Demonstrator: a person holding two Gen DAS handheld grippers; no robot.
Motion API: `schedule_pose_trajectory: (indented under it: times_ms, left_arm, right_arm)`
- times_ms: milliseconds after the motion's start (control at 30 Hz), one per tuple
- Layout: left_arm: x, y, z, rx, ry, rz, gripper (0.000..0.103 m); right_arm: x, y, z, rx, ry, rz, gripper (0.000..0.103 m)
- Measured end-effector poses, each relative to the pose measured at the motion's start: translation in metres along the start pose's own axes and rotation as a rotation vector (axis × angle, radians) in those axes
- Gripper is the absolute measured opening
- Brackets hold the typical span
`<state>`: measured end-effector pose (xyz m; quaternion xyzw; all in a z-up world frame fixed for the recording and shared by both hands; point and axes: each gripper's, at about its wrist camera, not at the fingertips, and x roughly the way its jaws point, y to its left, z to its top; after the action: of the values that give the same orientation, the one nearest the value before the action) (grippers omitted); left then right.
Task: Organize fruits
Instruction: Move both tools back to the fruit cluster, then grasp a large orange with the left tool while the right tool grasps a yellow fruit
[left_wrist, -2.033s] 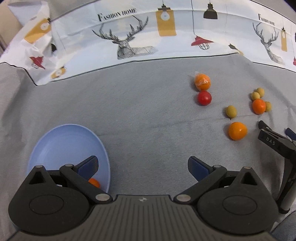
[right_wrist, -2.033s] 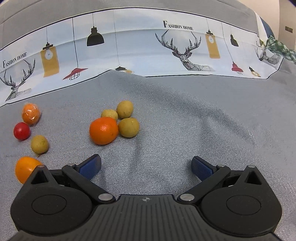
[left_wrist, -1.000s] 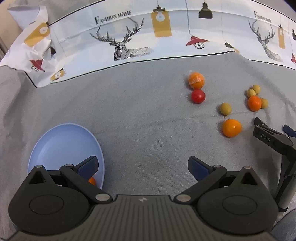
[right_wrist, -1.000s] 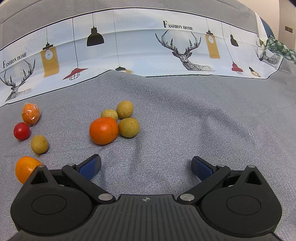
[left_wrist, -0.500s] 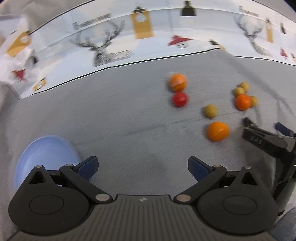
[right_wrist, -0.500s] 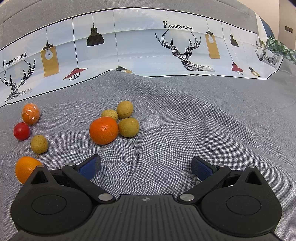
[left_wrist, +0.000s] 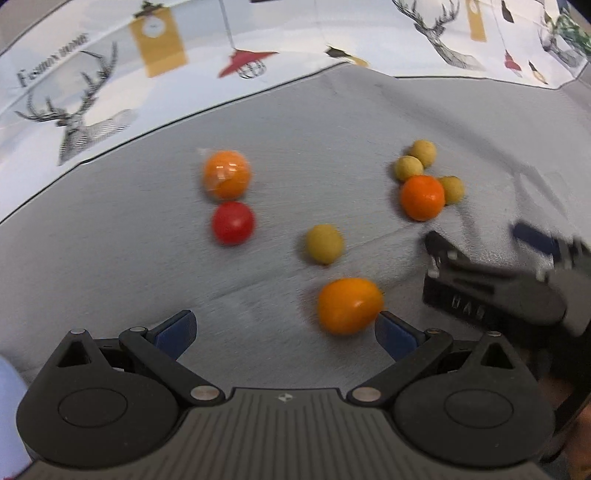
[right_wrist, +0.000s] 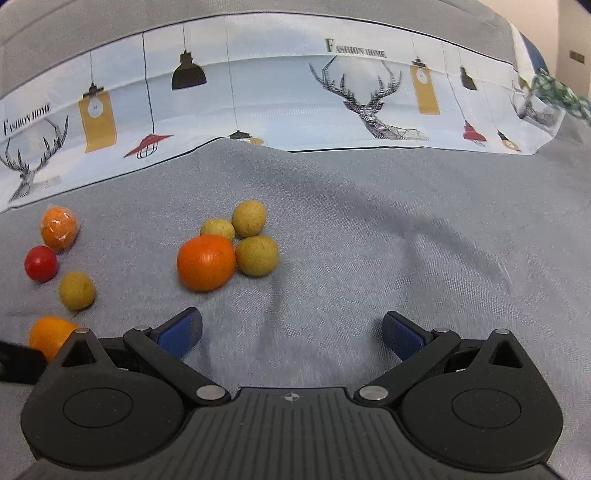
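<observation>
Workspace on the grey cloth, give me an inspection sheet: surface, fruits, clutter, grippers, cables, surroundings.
Surface: grey cloth, a few wrinkles.
Job's things: wrapped orange beside red tomato; lone yellow-green fruit; near orange just ahead of the left gripper's right finger; deep orange clustered with three yellow-green fruits; pale blue bowl only at the left wrist view's edge.
Clutter: nothing seen.
Grippers: left gripper open, empty; right gripper open, empty, over bare cloth.
Cables: nothing seen.
Surroundings: printed backdrop with deer and lamps behind the cloth.
</observation>
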<state>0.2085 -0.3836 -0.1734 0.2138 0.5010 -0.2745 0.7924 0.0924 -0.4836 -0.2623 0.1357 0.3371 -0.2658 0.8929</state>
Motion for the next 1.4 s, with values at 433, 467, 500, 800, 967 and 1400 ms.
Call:
schedule_pose_trajectory:
  times_ms: [433, 467, 500, 800, 967, 1400]
  left_arm:
    - [0.013, -0.005, 0.009, 0.046, -0.051, -0.081, 0.041]
    - [0.013, -0.004, 0.009, 0.046, -0.055, -0.083, 0.041]
    - [0.012, -0.003, 0.008, 0.045, -0.06, -0.079, 0.041]
    - [-0.066, 0.025, -0.023, -0.011, -0.11, -0.06, 0.041]
    - [-0.129, 0.056, -0.062, -0.079, -0.093, -0.011, 0.041]
    - [-0.275, 0.123, -0.204, -0.227, -0.134, 0.123, 0.041]
  right_arm:
    - [0.03, -0.002, 0.032, -0.132, -0.056, 0.088, 0.044]
    - [0.03, 0.003, 0.031, -0.156, -0.061, 0.095, 0.039]
    - [0.03, 0.005, 0.031, -0.169, -0.066, 0.104, 0.028]
    - [-0.015, -0.024, 0.034, -0.014, -0.129, 0.039, 0.028]
    - [-0.092, -0.008, 0.028, 0.04, -0.155, 0.126, 0.029]
    - [-0.292, 0.094, -0.014, -0.044, -0.012, 0.591, 0.029]
